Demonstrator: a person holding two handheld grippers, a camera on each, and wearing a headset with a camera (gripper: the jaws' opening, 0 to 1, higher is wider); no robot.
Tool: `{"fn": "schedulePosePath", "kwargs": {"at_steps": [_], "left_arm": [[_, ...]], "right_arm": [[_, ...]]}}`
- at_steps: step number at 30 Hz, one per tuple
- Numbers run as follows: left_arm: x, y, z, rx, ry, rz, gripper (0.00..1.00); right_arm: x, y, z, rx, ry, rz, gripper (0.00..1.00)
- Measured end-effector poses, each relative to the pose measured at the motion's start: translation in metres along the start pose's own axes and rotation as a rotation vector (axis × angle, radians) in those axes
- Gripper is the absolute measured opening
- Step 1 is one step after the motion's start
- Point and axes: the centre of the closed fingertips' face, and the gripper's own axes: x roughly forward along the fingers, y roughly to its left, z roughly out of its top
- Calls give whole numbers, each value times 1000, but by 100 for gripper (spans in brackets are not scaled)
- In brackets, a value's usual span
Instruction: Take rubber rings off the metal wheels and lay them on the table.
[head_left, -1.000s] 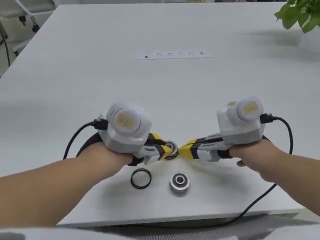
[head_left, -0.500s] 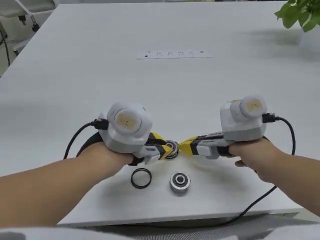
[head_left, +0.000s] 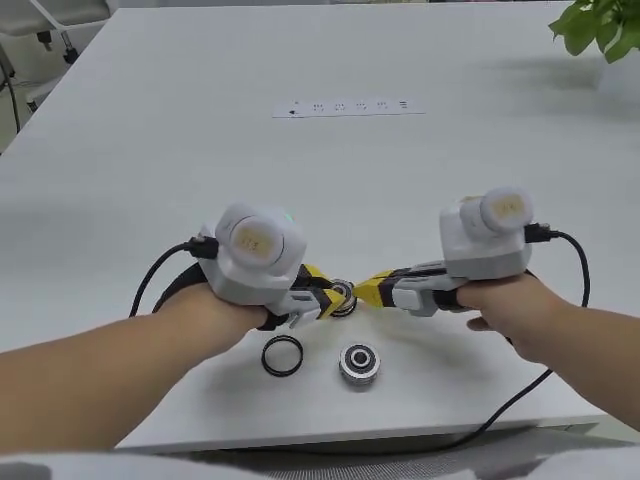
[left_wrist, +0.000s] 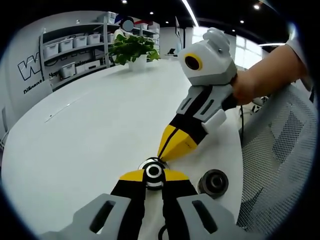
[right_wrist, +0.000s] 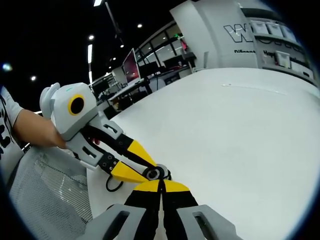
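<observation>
My left gripper (head_left: 333, 299) (left_wrist: 153, 178) is shut on a small metal wheel (head_left: 345, 297) (left_wrist: 153, 171) with a black rubber ring around it, held just above the white table (head_left: 330, 180). My right gripper (head_left: 362, 291) (right_wrist: 161, 184) has its jaws shut, and their tips touch the wheel's rim (right_wrist: 156, 173); whether they pinch the ring I cannot tell. A loose black rubber ring (head_left: 282, 356) (right_wrist: 114, 184) lies flat on the table below the left gripper. Beside it lies a second metal wheel (head_left: 359, 363) (left_wrist: 213, 183).
The table's front edge (head_left: 350, 432) runs close below the ring and the wheel. Black cables trail from both grippers, one off that edge at the right (head_left: 520, 392). A white power strip (head_left: 347, 107) lies mid-table, and a green plant (head_left: 596, 25) stands far right.
The right gripper has slid a little left, bringing its tips up against the held wheel. The left gripper, the loose ring and the second wheel have stayed put.
</observation>
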Motion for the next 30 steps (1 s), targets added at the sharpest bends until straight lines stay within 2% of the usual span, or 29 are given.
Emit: {"fn": "schedulePosePath", "kwargs": {"at_steps": [18,19,28,30], "left_arm": [[0,-1,0,3,0,-3,6],[0,-1,0,4,0,-3,6],[0,-1,0,8,-3,-3,6],[-1,-1,0,25,-9,-3,6]], "right_arm": [[6,10,4,-33,-10,35,0],[7,14,5,-35,-19,55,0],[5,13,6,-56,-22,50,0],[5,14,5,-66,-20,44,0]]}}
